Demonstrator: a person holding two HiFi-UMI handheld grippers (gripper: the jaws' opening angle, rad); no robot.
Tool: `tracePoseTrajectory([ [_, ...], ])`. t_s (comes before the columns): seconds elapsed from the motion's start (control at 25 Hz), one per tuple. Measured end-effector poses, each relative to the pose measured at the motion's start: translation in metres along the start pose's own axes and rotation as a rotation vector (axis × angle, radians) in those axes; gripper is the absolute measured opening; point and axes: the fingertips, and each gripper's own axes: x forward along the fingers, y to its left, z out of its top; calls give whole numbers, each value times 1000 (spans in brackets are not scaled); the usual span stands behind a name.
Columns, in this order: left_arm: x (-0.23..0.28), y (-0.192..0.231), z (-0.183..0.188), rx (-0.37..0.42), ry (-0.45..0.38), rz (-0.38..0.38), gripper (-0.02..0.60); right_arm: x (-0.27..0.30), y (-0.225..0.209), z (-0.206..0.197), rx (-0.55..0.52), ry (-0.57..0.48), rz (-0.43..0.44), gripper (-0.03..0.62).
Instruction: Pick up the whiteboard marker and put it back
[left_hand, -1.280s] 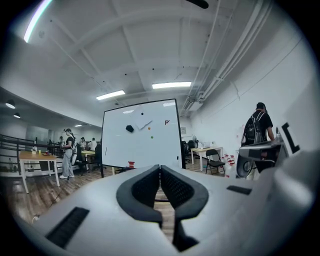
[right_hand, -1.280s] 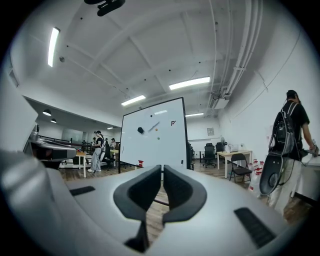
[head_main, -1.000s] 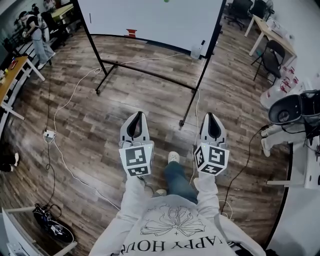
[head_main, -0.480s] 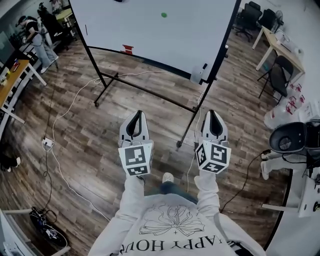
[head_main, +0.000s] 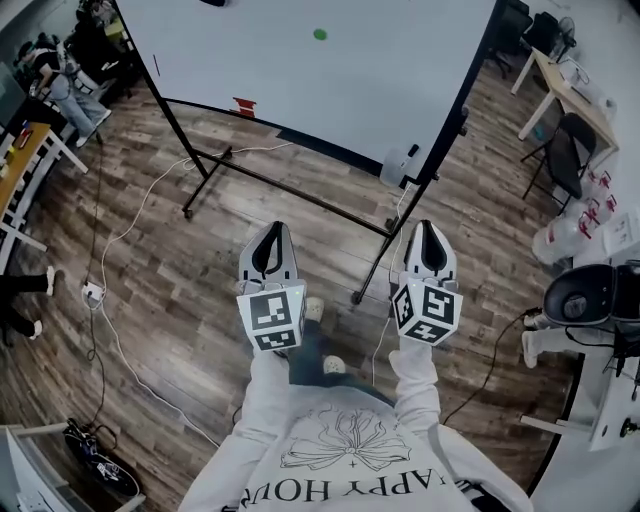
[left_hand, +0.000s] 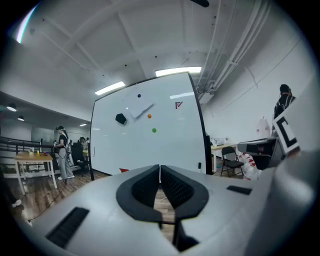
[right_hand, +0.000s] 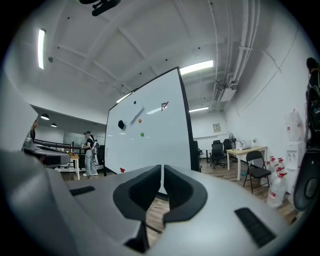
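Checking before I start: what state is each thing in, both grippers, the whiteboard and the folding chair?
Left gripper: shut, empty.
Right gripper: shut, empty.
Whiteboard: upright on its stand.
Chair: unfolded, nobody on it.

The right tool (right_hand: 162, 172) fills the lower frame, its two dark jaws pressed together with nothing between them. Straight beyond it stands the whiteboard (right_hand: 150, 135), which carries a black block (right_hand: 121, 124), an orange dot (right_hand: 139, 120) and a green dot (right_hand: 142, 134). Left of the whiteboard a person (right_hand: 90, 159) stands; right of it are a folding chair (right_hand: 256, 170) and a pale surface (right_hand: 245, 149).
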Motion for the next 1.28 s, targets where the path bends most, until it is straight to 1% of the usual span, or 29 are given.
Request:
tracePoseTrajectory([
  [0.12,42,8,1,-1,-2,-14,8,36,-6,-4,15,6,-24,3],
  [0.24,89,15,4,-3,-3,-35,8,76,-14,-6,6,11,-56,4],
  [0.4,153,18,10,9,-9,-85,8,128,-33,-11,10,27,-122,6],
  [0.52,198,23,15,11,-5,-126,8,162,-44,-16,22,43,-180,36],
  [0.72,262,25,17,21,4,-186,8,212,-59,-28,34,87,-232,72],
  [0.88,296,27,8,26,27,-221,8,242,-69,-49,47,133,-263,87],
  [1.04,319,26,-4,30,53,-254,8,262,-81,-67,66,167,-299,94],
  [1.28,338,28,-22,27,96,-260,8,280,-91,-91,84,222,-313,97],
])
